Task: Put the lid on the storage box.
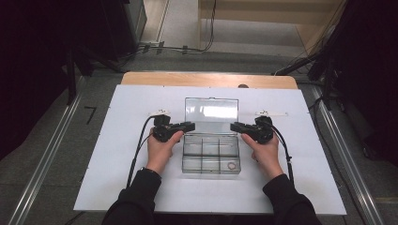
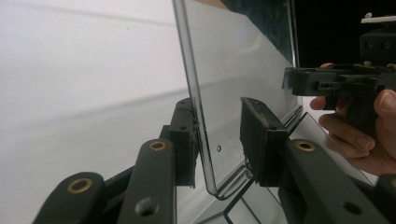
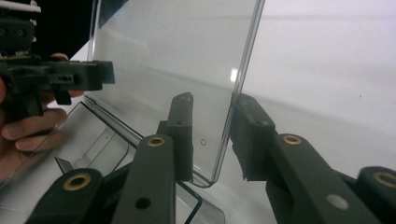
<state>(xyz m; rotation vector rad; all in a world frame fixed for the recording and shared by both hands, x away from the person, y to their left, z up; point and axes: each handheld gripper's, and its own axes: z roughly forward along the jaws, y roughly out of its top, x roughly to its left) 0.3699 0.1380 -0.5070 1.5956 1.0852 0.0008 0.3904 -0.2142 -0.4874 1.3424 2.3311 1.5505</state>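
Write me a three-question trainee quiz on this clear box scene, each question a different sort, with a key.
1. True or false: the lid of the clear box stands open.
2. Multiple choice: the jaws of the left hand-held gripper stand A) shut flat on the table, B) one on each side of the lid's edge with a gap, C) inside a compartment.
3. Fill in: the small ring lies in the box's near-____ compartment, seen from the high view.

Key: 1 true; 2 B; 3 right.
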